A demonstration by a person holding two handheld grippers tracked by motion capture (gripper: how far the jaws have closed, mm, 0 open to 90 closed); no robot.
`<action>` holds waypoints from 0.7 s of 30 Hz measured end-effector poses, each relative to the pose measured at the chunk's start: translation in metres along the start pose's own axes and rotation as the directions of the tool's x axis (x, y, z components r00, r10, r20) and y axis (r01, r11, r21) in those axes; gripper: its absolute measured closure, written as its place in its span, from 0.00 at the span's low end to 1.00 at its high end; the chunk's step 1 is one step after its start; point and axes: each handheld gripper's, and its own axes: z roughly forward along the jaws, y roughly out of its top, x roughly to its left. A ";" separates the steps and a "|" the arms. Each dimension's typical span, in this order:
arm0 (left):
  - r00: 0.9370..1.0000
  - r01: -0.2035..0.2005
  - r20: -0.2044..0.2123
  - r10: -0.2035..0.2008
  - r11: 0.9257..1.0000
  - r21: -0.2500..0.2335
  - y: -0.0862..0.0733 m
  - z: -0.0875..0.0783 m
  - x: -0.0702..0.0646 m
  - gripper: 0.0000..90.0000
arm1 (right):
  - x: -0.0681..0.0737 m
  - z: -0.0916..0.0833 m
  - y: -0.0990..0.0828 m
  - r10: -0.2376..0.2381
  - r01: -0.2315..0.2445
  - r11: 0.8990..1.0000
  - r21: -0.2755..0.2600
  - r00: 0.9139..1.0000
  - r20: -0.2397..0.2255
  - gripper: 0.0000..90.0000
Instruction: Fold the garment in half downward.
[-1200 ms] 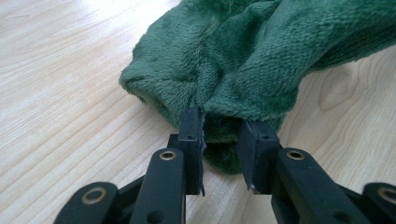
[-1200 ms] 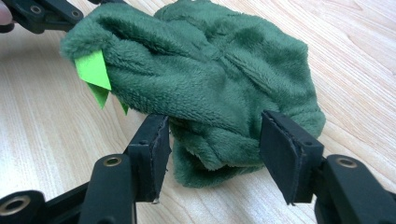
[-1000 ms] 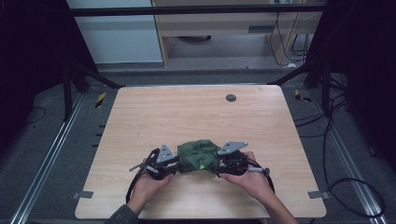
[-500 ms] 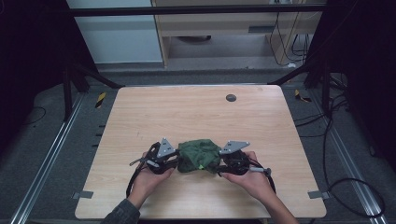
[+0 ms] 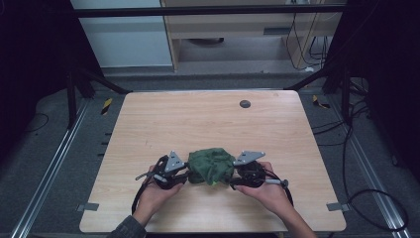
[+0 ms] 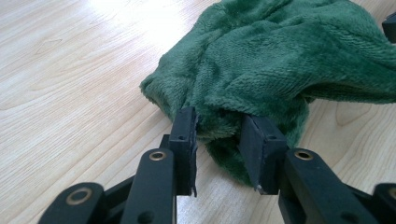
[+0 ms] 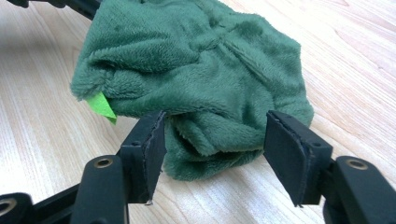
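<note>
A crumpled green fleece cloth (image 5: 212, 166) lies on the wooden table (image 5: 208, 119) near its front edge, between my two hands. My left gripper (image 5: 190, 173) meets it from the left. In the left gripper view a fold of the cloth (image 6: 280, 60) fills the gap of that gripper (image 6: 218, 133) and touches both pads; the jaws have just been opening slightly. My right gripper (image 5: 232, 179) comes from the right. Its jaws (image 7: 215, 140) stand wide around the cloth's edge (image 7: 201, 79) and have just been opening; the right pad (image 7: 287, 149) is clear of the fabric. A bright green tag (image 7: 102, 106) sticks out.
A small dark round disc (image 5: 244, 103) lies near the table's far edge. A cabinet and cables stand on the floor beyond the table. Black frame posts rise at both back corners.
Both hands stay at the cloth, with only a slight shift of the left hand. The cloth bundle keeps its place.
</note>
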 end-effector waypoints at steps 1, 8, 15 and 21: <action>1.000 -0.002 0.001 0.002 1.000 0.000 0.000 0.000 0.000 0.73 | 0.000 0.000 0.000 -0.003 0.003 1.000 0.002 1.000 0.001 0.42; 1.000 -0.001 -0.003 0.001 1.000 -0.001 -0.002 -0.001 -0.001 0.72 | 0.002 -0.002 0.000 -0.010 0.010 1.000 0.001 1.000 -0.003 0.40; 1.000 -0.003 -0.004 0.003 1.000 0.000 -0.004 -0.002 -0.003 0.69 | 0.005 -0.002 -0.001 -0.026 0.026 1.000 0.010 1.000 -0.011 0.37; 1.000 0.003 -0.009 -0.003 1.000 0.004 -0.005 -0.003 -0.003 0.62 | 0.009 -0.001 -0.002 -0.043 0.044 0.999 0.017 0.999 -0.022 0.30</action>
